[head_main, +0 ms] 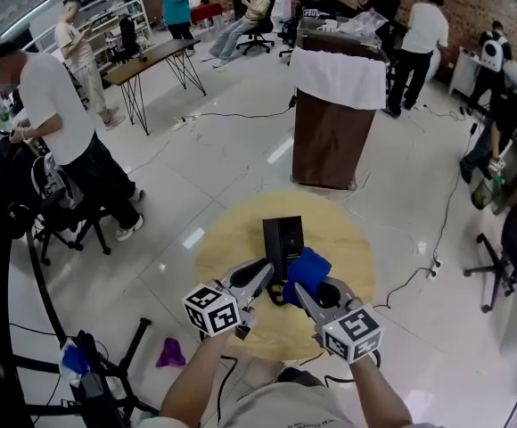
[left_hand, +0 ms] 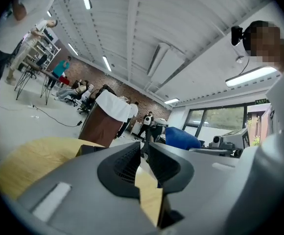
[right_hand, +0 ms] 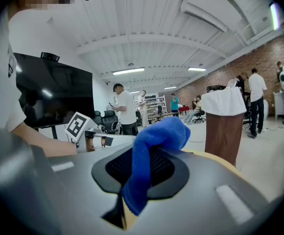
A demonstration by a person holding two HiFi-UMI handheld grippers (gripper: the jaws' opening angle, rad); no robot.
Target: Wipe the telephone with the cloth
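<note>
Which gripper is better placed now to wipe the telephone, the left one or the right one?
Right. The right gripper has its fingers shut on the blue cloth, next to the black telephone on the round table. The left gripper holds nothing.
</note>
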